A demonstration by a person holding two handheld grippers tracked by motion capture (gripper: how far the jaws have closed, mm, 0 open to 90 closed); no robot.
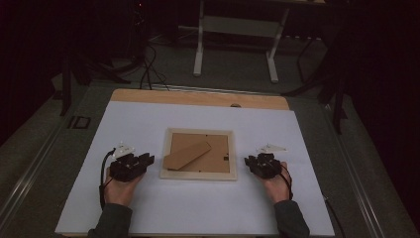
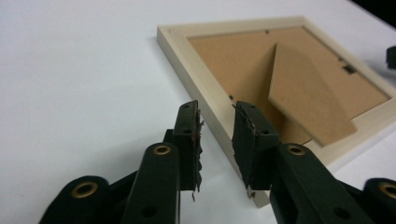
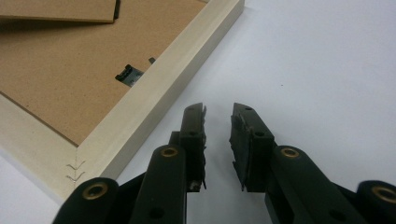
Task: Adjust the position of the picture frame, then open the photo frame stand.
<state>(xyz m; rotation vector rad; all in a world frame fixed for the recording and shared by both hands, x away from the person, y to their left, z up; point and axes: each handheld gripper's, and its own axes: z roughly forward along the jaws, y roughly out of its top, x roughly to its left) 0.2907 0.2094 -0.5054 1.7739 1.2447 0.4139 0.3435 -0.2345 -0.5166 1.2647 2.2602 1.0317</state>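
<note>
You have a picture frame (image 1: 198, 154) lying face down in the middle of the white surface (image 1: 148, 213), its brown backing board up and its folded stand (image 1: 187, 155) lying flat and slanted across that board; the pale wooden border runs all round it; your left claw (image 1: 146, 160) sits just beside the frame's left edge, near its near-left corner, and your right claw (image 1: 249, 160) sits just beside the frame's right edge, near its near-right corner, so the frame lies between your two hands; your left hand (image 1: 118, 191) and right hand (image 1: 279, 187) come in from the near edge with dark sleeves; in the left gripper view your left claw (image 2: 215, 128) is released, its jaws parted with a narrow gap and nothing between them, and the frame's left border (image 2: 196, 67) runs away behind that gap, the right-hand jaw overlapping the border in the picture, though you cannot tell whether it touches; in the right gripper view your right claw (image 3: 218, 128) is likewise released, jaws apart over bare white surface, with the frame's right border (image 3: 173, 84) just to their left and a small dark clip (image 3: 129, 74) on the backing board by that border; beyond the far edge of the surface stand the legs of a pale stand (image 1: 235, 47) on the floor.
</note>
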